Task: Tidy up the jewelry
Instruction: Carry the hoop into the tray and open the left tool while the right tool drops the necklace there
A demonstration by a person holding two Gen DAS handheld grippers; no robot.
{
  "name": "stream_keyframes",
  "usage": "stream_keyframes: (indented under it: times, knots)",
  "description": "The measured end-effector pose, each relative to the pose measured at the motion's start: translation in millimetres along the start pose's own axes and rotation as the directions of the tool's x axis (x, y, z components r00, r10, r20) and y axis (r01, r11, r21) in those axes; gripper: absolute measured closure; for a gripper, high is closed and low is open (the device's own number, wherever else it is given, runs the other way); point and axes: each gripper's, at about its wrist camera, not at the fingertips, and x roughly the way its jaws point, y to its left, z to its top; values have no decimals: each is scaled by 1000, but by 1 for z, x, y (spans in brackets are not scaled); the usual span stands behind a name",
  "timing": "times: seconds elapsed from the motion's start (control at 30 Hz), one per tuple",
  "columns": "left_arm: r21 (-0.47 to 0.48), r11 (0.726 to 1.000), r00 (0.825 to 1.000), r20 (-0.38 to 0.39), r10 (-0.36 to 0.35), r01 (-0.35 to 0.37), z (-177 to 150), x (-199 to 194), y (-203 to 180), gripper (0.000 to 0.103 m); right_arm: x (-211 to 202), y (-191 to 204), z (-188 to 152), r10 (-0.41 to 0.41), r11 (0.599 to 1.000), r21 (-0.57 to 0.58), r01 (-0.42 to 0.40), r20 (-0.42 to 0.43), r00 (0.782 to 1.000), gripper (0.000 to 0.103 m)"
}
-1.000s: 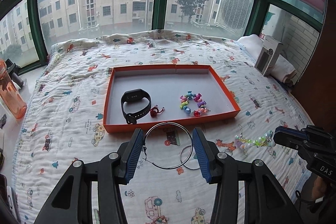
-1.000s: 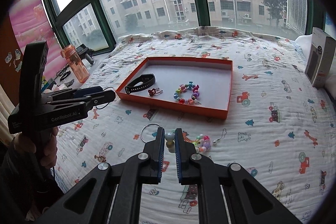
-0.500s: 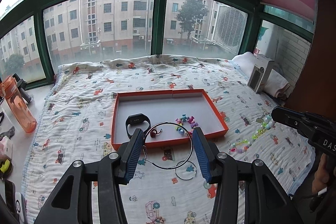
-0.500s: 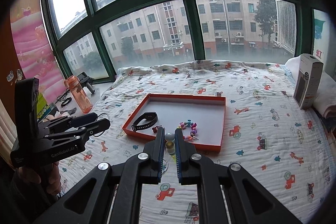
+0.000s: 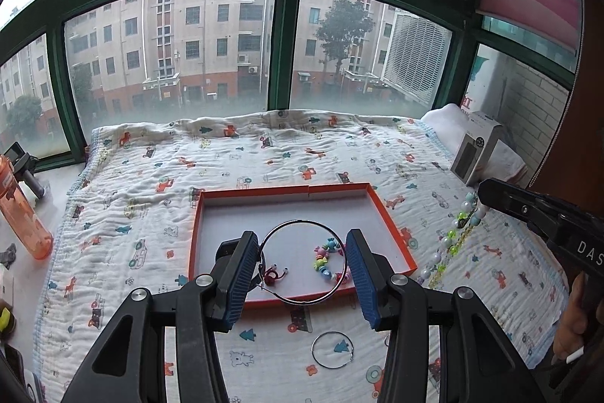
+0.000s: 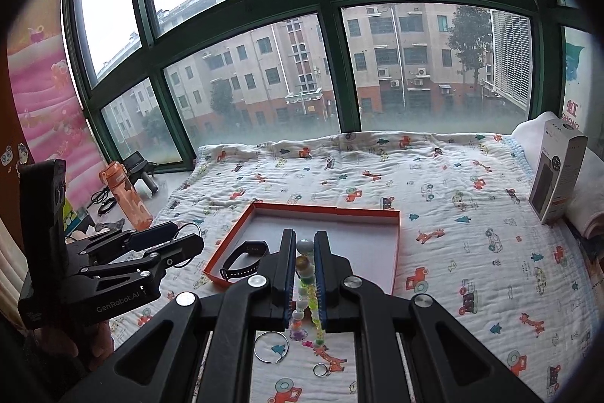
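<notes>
My left gripper (image 5: 302, 253) is shut on a large silver hoop (image 5: 287, 224), held in the air in front of the orange tray (image 5: 392, 221). My right gripper (image 6: 305, 244) is shut on a pastel bead necklace (image 6: 304, 293), which hangs down from the jaws; it also shows at the right of the left wrist view (image 5: 451, 244). The tray holds a black smart band (image 6: 243, 261), a colourful bead bracelet (image 5: 324, 261) and a small red charm (image 5: 272, 276). A smaller silver hoop (image 5: 333, 349) lies on the blanket near me.
A patterned blanket (image 5: 151, 214) covers the bed. A white box (image 5: 475, 148) stands at the right by a folded towel. An orange bottle (image 5: 22, 214) stands on the left ledge. A small ring (image 6: 320, 370) lies on the blanket. Green-framed windows are behind.
Both grippers have risen away from the bed. The hoop and the bead necklace came up off the blanket with them. The tray now sits lower and farther in both views.
</notes>
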Motion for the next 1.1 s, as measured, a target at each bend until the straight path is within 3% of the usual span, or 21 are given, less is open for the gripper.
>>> stream_keyframes:
  times: [0.33, 0.67, 1.1]
  knots:
    - [-21, 1000, 998, -68, -14, 13, 26, 90, 15, 51, 54, -22, 13, -22, 999, 28, 24, -43, 999, 91]
    - [-27, 999, 983, -184, -30, 25, 8, 178, 23, 51, 103, -37, -18, -34, 997, 59, 45, -170, 985, 91]
    - [-11, 1000, 964, -265, -15, 13, -20, 225, 24, 51, 129, -43, -43, -35, 996, 66, 55, -263, 964, 91]
